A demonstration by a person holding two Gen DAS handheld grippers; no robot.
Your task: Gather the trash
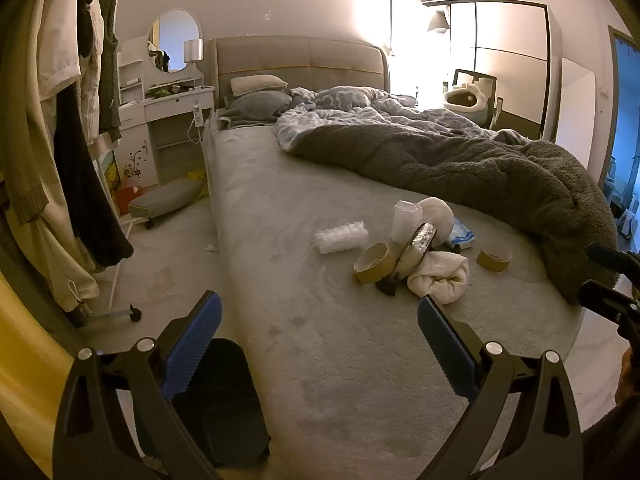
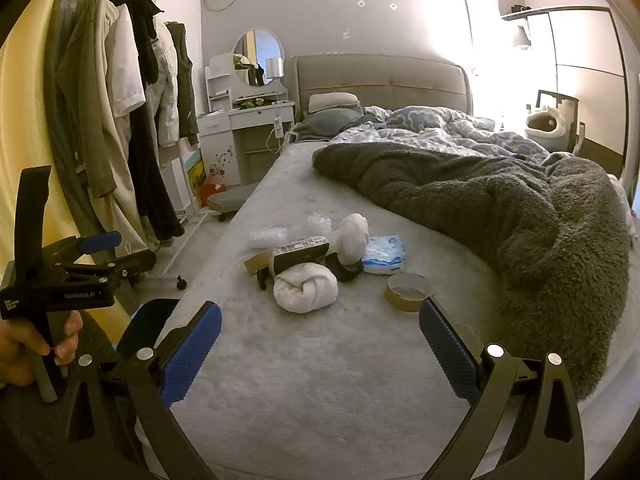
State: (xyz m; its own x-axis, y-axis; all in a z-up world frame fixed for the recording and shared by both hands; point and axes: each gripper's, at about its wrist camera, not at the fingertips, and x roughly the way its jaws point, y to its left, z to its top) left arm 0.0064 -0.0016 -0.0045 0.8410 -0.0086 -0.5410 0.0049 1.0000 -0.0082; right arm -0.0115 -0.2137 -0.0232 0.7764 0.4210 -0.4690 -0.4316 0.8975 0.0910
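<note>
A litter pile lies on the grey bed [image 1: 320, 360]: a bubble-wrap piece [image 1: 340, 236] [image 2: 268, 236], crumpled clear plastic [image 1: 406, 220], a brown tape roll [image 1: 374, 268] [image 2: 258, 264], a second tape roll [image 1: 495, 256] [image 2: 406, 292], a silver-and-black box [image 1: 414, 248] [image 2: 300, 254], a blue-white tissue packet [image 1: 460, 236] [image 2: 384, 254] and a rolled white cloth [image 1: 440, 276] [image 2: 306, 286]. My left gripper [image 1: 320, 340] [image 2: 120, 250] hangs open over the bed's near end, short of the pile, nothing between its pads. My right gripper [image 2: 320, 340] [image 1: 612, 278] is open too, just before the second tape roll.
A dark bin [image 1: 216, 400] [image 2: 148, 328] stands on the floor by the bed's near left corner. A bunched grey blanket [image 1: 500, 168] [image 2: 520, 208] covers the bed's right side. A clothes rack [image 1: 80, 120] on wheels stands left, a white dresser [image 1: 172, 120] behind. A hand [image 2: 24, 344] holds the left gripper.
</note>
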